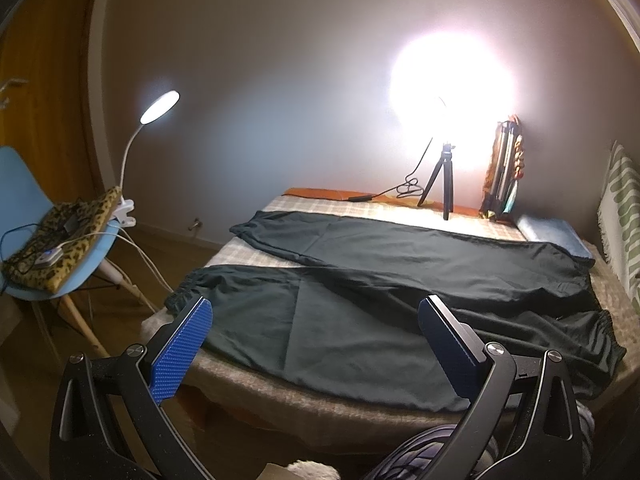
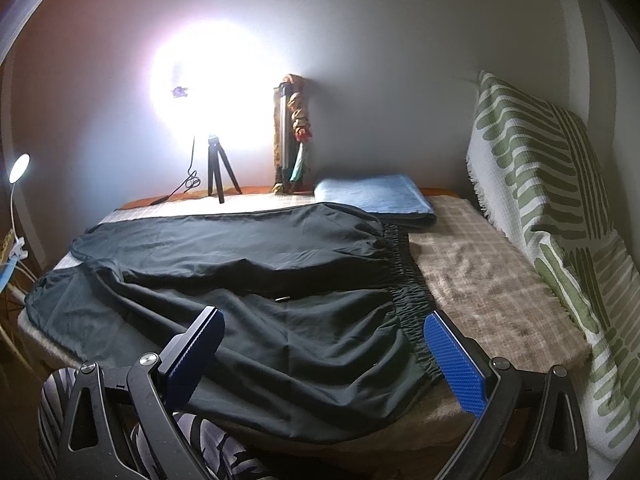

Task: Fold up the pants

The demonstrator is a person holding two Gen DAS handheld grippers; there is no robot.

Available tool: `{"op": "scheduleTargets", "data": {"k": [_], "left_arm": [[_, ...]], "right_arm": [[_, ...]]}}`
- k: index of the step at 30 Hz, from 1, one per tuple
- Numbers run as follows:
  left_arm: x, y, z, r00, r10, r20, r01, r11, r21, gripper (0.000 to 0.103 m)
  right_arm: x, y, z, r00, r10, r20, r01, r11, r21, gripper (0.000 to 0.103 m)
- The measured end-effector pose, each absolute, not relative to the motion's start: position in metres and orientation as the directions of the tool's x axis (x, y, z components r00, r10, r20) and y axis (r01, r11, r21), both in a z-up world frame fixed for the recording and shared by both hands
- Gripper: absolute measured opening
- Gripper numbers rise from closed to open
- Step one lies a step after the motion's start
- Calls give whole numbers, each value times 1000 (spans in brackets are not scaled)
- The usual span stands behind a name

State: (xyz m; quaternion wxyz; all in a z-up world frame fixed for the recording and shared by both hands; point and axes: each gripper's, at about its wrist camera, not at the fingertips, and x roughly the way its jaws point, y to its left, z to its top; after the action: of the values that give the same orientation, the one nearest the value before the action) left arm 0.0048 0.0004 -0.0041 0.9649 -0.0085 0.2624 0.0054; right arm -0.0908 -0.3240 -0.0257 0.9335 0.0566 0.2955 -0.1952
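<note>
Dark green pants (image 1: 360, 280) lie spread flat across the bed, legs pointing left and the elastic waistband (image 2: 404, 276) at the right. My left gripper (image 1: 316, 316) hovers open above the near leg, close to its cuff (image 1: 184, 292). Over the near waist corner my right gripper (image 2: 324, 332) stands open, its blue pads (image 2: 456, 356) wide apart. Neither gripper touches the cloth.
The bed (image 2: 492, 284) has a beige checked cover. A blue folded towel (image 2: 372, 196) lies at the far right. A bright ring light on a tripod (image 1: 444, 176) stands at the back. A blue chair (image 1: 24, 208) with a clip lamp stands left; a patterned cushion (image 2: 540, 184) leans at the right.
</note>
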Motion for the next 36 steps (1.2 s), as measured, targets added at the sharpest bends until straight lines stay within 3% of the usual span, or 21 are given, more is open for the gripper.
{"op": "scheduleTargets", "data": {"k": [12,18,24,29,32,36], "left_arm": [[27,34,-44,812,58,-581,-16,997,78,102],[40,55,-63,777,18,-630,20,998,54,95],[54,69,-80,729,-9,-684,25,1000,13,79],[57,83,-88,707,-31,-706,10,999,-33,76],[58,97,-87,703,-13,-711,-20,999,-38,76],[55,124,-82,706,27,-708,-78,996,-41,76]], "right_arm": [[-80,-324,-57,739,-207,-641,174,978,-115,99],[-77,-321,-87,679,-114,-725,-4,987,-160,91],[-70,-297,-114,617,-13,-787,-178,972,-156,77],[-54,-271,-135,586,-2,-810,-263,945,-193,72],[-44,-261,-146,574,-10,-819,-288,934,-213,63],[-39,-251,-151,593,-44,-804,-289,921,-263,63]]}}
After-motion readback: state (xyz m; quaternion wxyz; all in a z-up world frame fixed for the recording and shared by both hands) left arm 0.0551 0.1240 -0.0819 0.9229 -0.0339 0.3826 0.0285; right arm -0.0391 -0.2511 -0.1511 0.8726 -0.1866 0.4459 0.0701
